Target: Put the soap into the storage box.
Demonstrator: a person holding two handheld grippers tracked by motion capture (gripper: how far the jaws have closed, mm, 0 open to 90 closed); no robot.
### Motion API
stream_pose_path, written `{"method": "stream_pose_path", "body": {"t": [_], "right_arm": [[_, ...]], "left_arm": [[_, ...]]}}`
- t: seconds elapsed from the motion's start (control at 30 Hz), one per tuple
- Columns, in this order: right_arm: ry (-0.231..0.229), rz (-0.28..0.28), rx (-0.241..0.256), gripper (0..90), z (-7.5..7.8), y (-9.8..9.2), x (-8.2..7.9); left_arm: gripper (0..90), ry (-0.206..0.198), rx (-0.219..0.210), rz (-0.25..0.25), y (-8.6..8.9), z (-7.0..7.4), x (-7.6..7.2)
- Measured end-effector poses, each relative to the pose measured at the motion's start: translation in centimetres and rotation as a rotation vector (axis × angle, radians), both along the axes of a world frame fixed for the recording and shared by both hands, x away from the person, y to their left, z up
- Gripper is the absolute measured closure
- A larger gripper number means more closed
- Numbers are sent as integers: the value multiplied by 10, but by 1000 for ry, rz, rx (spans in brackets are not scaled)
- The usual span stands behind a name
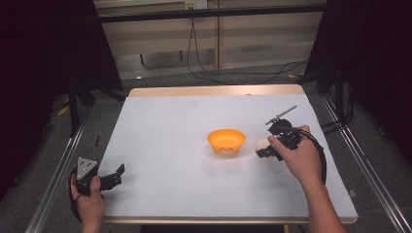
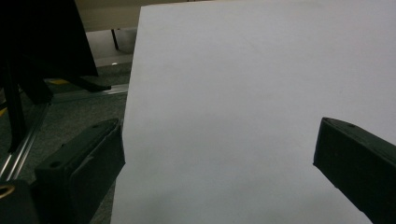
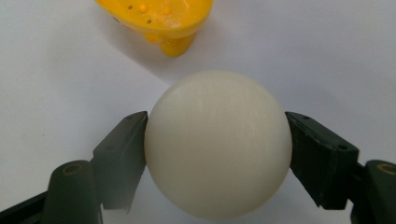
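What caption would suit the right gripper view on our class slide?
Right gripper shut on a cream ball, with a yellow bowl just beyond on the white table.

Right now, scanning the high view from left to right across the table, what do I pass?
Left gripper, jaws apart over bare table → orange bowl → white ball, with the right gripper closed on it and the person's hand behind.
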State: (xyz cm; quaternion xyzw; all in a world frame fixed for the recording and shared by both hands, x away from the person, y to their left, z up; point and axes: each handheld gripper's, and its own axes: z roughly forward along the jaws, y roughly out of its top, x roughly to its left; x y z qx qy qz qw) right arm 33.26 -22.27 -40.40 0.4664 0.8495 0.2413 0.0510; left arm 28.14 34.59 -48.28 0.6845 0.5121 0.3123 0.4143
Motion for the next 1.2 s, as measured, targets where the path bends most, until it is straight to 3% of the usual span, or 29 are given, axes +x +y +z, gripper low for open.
{"method": "stream_pose_path", "body": {"t": [1.2], "right_arm": [[-17,46,-9,249,14,34,25]], "left_arm": [[19,9,-5,1,0,0,1]]}}
